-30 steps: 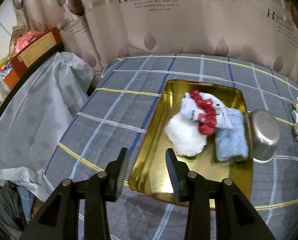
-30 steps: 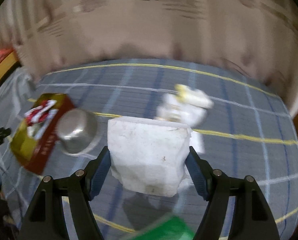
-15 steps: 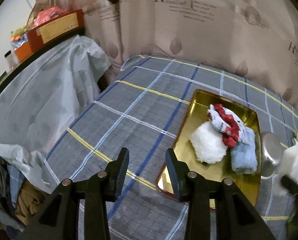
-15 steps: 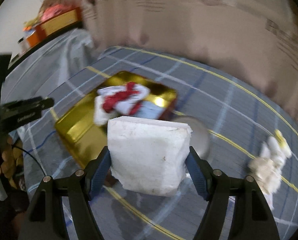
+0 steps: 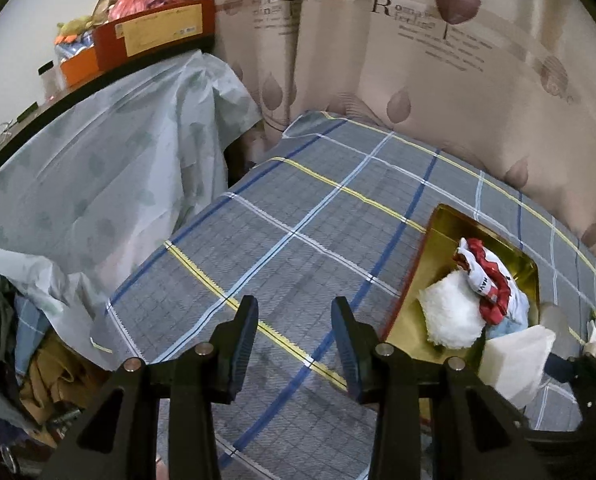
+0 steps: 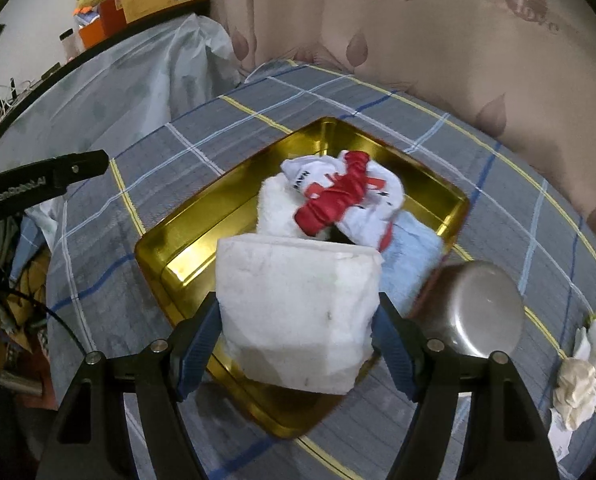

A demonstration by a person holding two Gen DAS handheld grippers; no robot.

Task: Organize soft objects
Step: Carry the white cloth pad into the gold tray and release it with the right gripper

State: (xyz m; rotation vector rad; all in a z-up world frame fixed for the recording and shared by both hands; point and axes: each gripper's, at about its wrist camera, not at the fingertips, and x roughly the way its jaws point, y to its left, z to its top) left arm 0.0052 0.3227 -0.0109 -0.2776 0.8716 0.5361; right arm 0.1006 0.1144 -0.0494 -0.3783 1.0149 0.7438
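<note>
My right gripper point(image 6: 298, 340) is shut on a white foam block point(image 6: 298, 312) and holds it above the near part of the gold tray point(image 6: 170, 240). The tray holds a fluffy white cloth point(image 6: 274, 212), a red and white sock bundle point(image 6: 345, 192) and a folded light blue towel point(image 6: 409, 256). My left gripper point(image 5: 294, 344) is open and empty over the plaid cloth, left of the tray point(image 5: 445, 224). The block point(image 5: 517, 356) also shows in the left wrist view. A cream and white soft bundle point(image 6: 581, 380) lies on the cloth at the right.
An upturned metal bowl point(image 6: 473, 308) sits against the tray's right side. The plaid-covered table point(image 5: 298, 232) ends at a curtain behind. A plastic-draped surface point(image 5: 98, 168) with orange boxes point(image 5: 154, 36) stands to the left. Clutter lies on the floor at lower left.
My right gripper has swung left with the foam block, from beside the bowl to over the tray. My left gripper has moved left, off the tray.
</note>
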